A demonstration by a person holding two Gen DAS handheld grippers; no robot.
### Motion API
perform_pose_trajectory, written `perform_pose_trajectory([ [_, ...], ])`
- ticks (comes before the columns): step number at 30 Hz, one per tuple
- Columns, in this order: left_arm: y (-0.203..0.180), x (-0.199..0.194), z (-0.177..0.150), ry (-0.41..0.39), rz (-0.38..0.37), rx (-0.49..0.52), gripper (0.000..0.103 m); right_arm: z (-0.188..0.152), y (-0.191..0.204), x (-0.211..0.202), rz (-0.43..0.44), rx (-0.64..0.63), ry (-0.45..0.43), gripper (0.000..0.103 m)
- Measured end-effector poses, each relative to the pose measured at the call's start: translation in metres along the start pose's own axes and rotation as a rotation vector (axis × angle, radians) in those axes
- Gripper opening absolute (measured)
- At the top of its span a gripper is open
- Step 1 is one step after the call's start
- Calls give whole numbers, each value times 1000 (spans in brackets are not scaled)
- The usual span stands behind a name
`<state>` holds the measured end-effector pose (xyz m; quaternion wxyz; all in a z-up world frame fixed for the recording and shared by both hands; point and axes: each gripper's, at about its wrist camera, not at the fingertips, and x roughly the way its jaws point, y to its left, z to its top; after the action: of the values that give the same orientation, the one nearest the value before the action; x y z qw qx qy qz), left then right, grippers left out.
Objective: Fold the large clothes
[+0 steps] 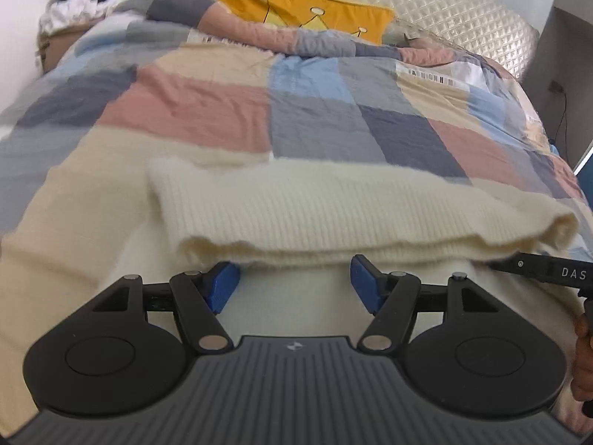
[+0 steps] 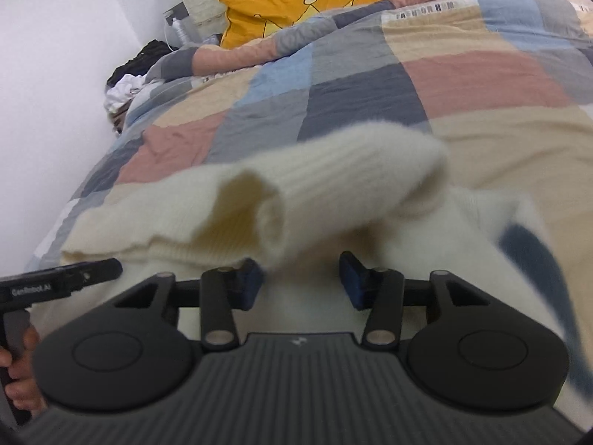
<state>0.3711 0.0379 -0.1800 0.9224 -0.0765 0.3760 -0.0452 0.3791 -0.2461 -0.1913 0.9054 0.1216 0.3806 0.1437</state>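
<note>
My 2 tools, left tool (image 1: 294, 282) & right tool (image 2: 302, 278), both spread w/ nothing pinched, sit just under the cream sweater's (image 1: 333, 207) folded edge on the bed (image 1: 315, 118).

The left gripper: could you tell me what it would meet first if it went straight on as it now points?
Most likely the folded edge of the cream sweater, lying just beyond the open left gripper; depth is unclear.

Close wrist views across one bed (image 1: 207, 111)
</note>
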Motion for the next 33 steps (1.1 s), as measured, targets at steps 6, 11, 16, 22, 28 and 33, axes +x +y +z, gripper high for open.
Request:
perform_pose_trajectory([
  [6,3,18,25,-51,67,-11,71,16,-18,14,45,72,-11,49],
  [11,12,21,38,-145,111,-38,71,31,-30,27,98,190,-106,49],
  [16,24,28,42,-165,91,-87,71,35,-35,37,107,212,-147,47],
  [22,21,27,37,-173,84,-77,71,32,-32,41,74,183,-139,47],
  [28,7,-2,23,-191,40,-47,71,32,-23,28,29,116,-175,49],
  [33,1,-18,-1,-150,47,-5,71,29,-23,15,28,127,-173,49],
])
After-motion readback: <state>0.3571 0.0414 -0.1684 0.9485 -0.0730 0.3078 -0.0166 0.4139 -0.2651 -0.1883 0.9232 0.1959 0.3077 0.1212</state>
